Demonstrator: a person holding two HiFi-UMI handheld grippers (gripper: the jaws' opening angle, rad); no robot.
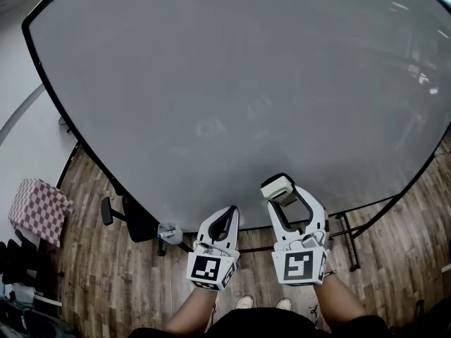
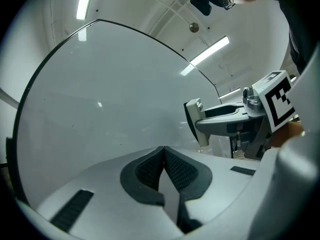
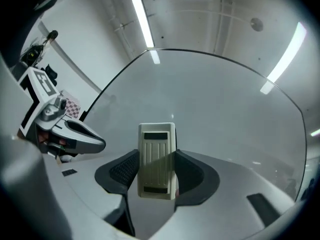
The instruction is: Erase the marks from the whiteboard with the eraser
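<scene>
The right gripper view shows the right tool (image 3: 157,160) pinching the cream eraser (image 3: 157,156) between its dark pads, ribbed back toward the camera, upright; the head view shows only the eraser's top end over the lower part of the whiteboard (image 1: 232,83). The left gripper view gives the side aspect, with the eraser's dark face turned to the board; whether it touches the surface cannot be told from any view. That same view shows the left tool (image 2: 163,150) with its jaws pressed together and nothing between them; in the head view it sits just beside the right one, lower, near the board's bottom edge.

Two faint grey smudges (image 1: 211,127) show mid-board in the head view; whether they are marks or reflections is unclear, and neither gripper view shows them. The board's upper corners are cut off by the frame.

Below the board lie a wooden floor (image 1: 120,287), the black stand (image 1: 349,241), a pink checked cloth (image 1: 39,210) at the left, and the person's shoes (image 1: 245,302); the gripper views add ceiling light strips (image 3: 143,21).
</scene>
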